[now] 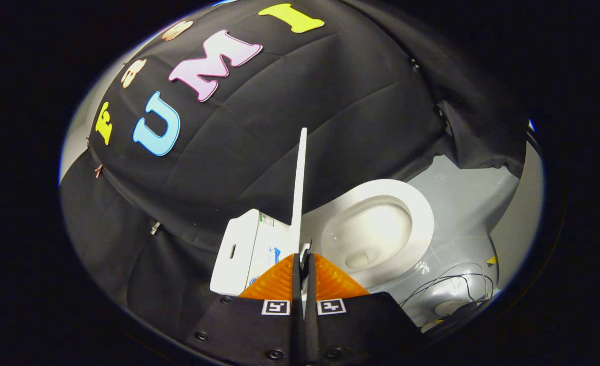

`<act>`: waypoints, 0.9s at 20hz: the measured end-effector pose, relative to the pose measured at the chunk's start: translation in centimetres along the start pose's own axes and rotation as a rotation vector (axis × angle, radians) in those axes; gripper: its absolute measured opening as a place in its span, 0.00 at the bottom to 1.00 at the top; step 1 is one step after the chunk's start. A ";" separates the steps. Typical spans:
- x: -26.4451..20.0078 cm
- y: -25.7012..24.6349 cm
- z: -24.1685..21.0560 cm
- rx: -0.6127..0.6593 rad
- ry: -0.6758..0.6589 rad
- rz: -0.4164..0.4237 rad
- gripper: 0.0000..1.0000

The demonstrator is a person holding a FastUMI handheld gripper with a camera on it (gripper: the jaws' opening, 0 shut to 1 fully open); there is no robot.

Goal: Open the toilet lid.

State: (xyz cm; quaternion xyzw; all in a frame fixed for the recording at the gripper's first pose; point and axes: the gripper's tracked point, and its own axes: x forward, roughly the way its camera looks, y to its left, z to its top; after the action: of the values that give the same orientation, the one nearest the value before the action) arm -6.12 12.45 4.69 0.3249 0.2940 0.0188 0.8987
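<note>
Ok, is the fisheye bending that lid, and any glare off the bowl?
Gripper view: the raised toilet lid, pinched edge-on between the tongs, looks straight near the image's middle; the booth wall bulges strongly. A soft bright patch sits inside the bowl, not blown out. The floor reflects light. Focus is sharp.

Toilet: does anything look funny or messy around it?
Loose dark cables lie tangled on the floor beside the toilet bowl. The lid stands upright, pinched edge-on in the gripper.
</note>
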 end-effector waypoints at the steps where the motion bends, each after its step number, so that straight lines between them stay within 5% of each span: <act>1: 0.0 0.7 0.0 -0.016 -0.001 -0.002 0.05; 18: 1.0 12.7 -2.9 -0.234 0.007 -0.090 0.05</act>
State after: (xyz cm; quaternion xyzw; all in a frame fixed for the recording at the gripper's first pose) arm -4.86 24.36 9.89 0.2040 0.3073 0.0139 0.9294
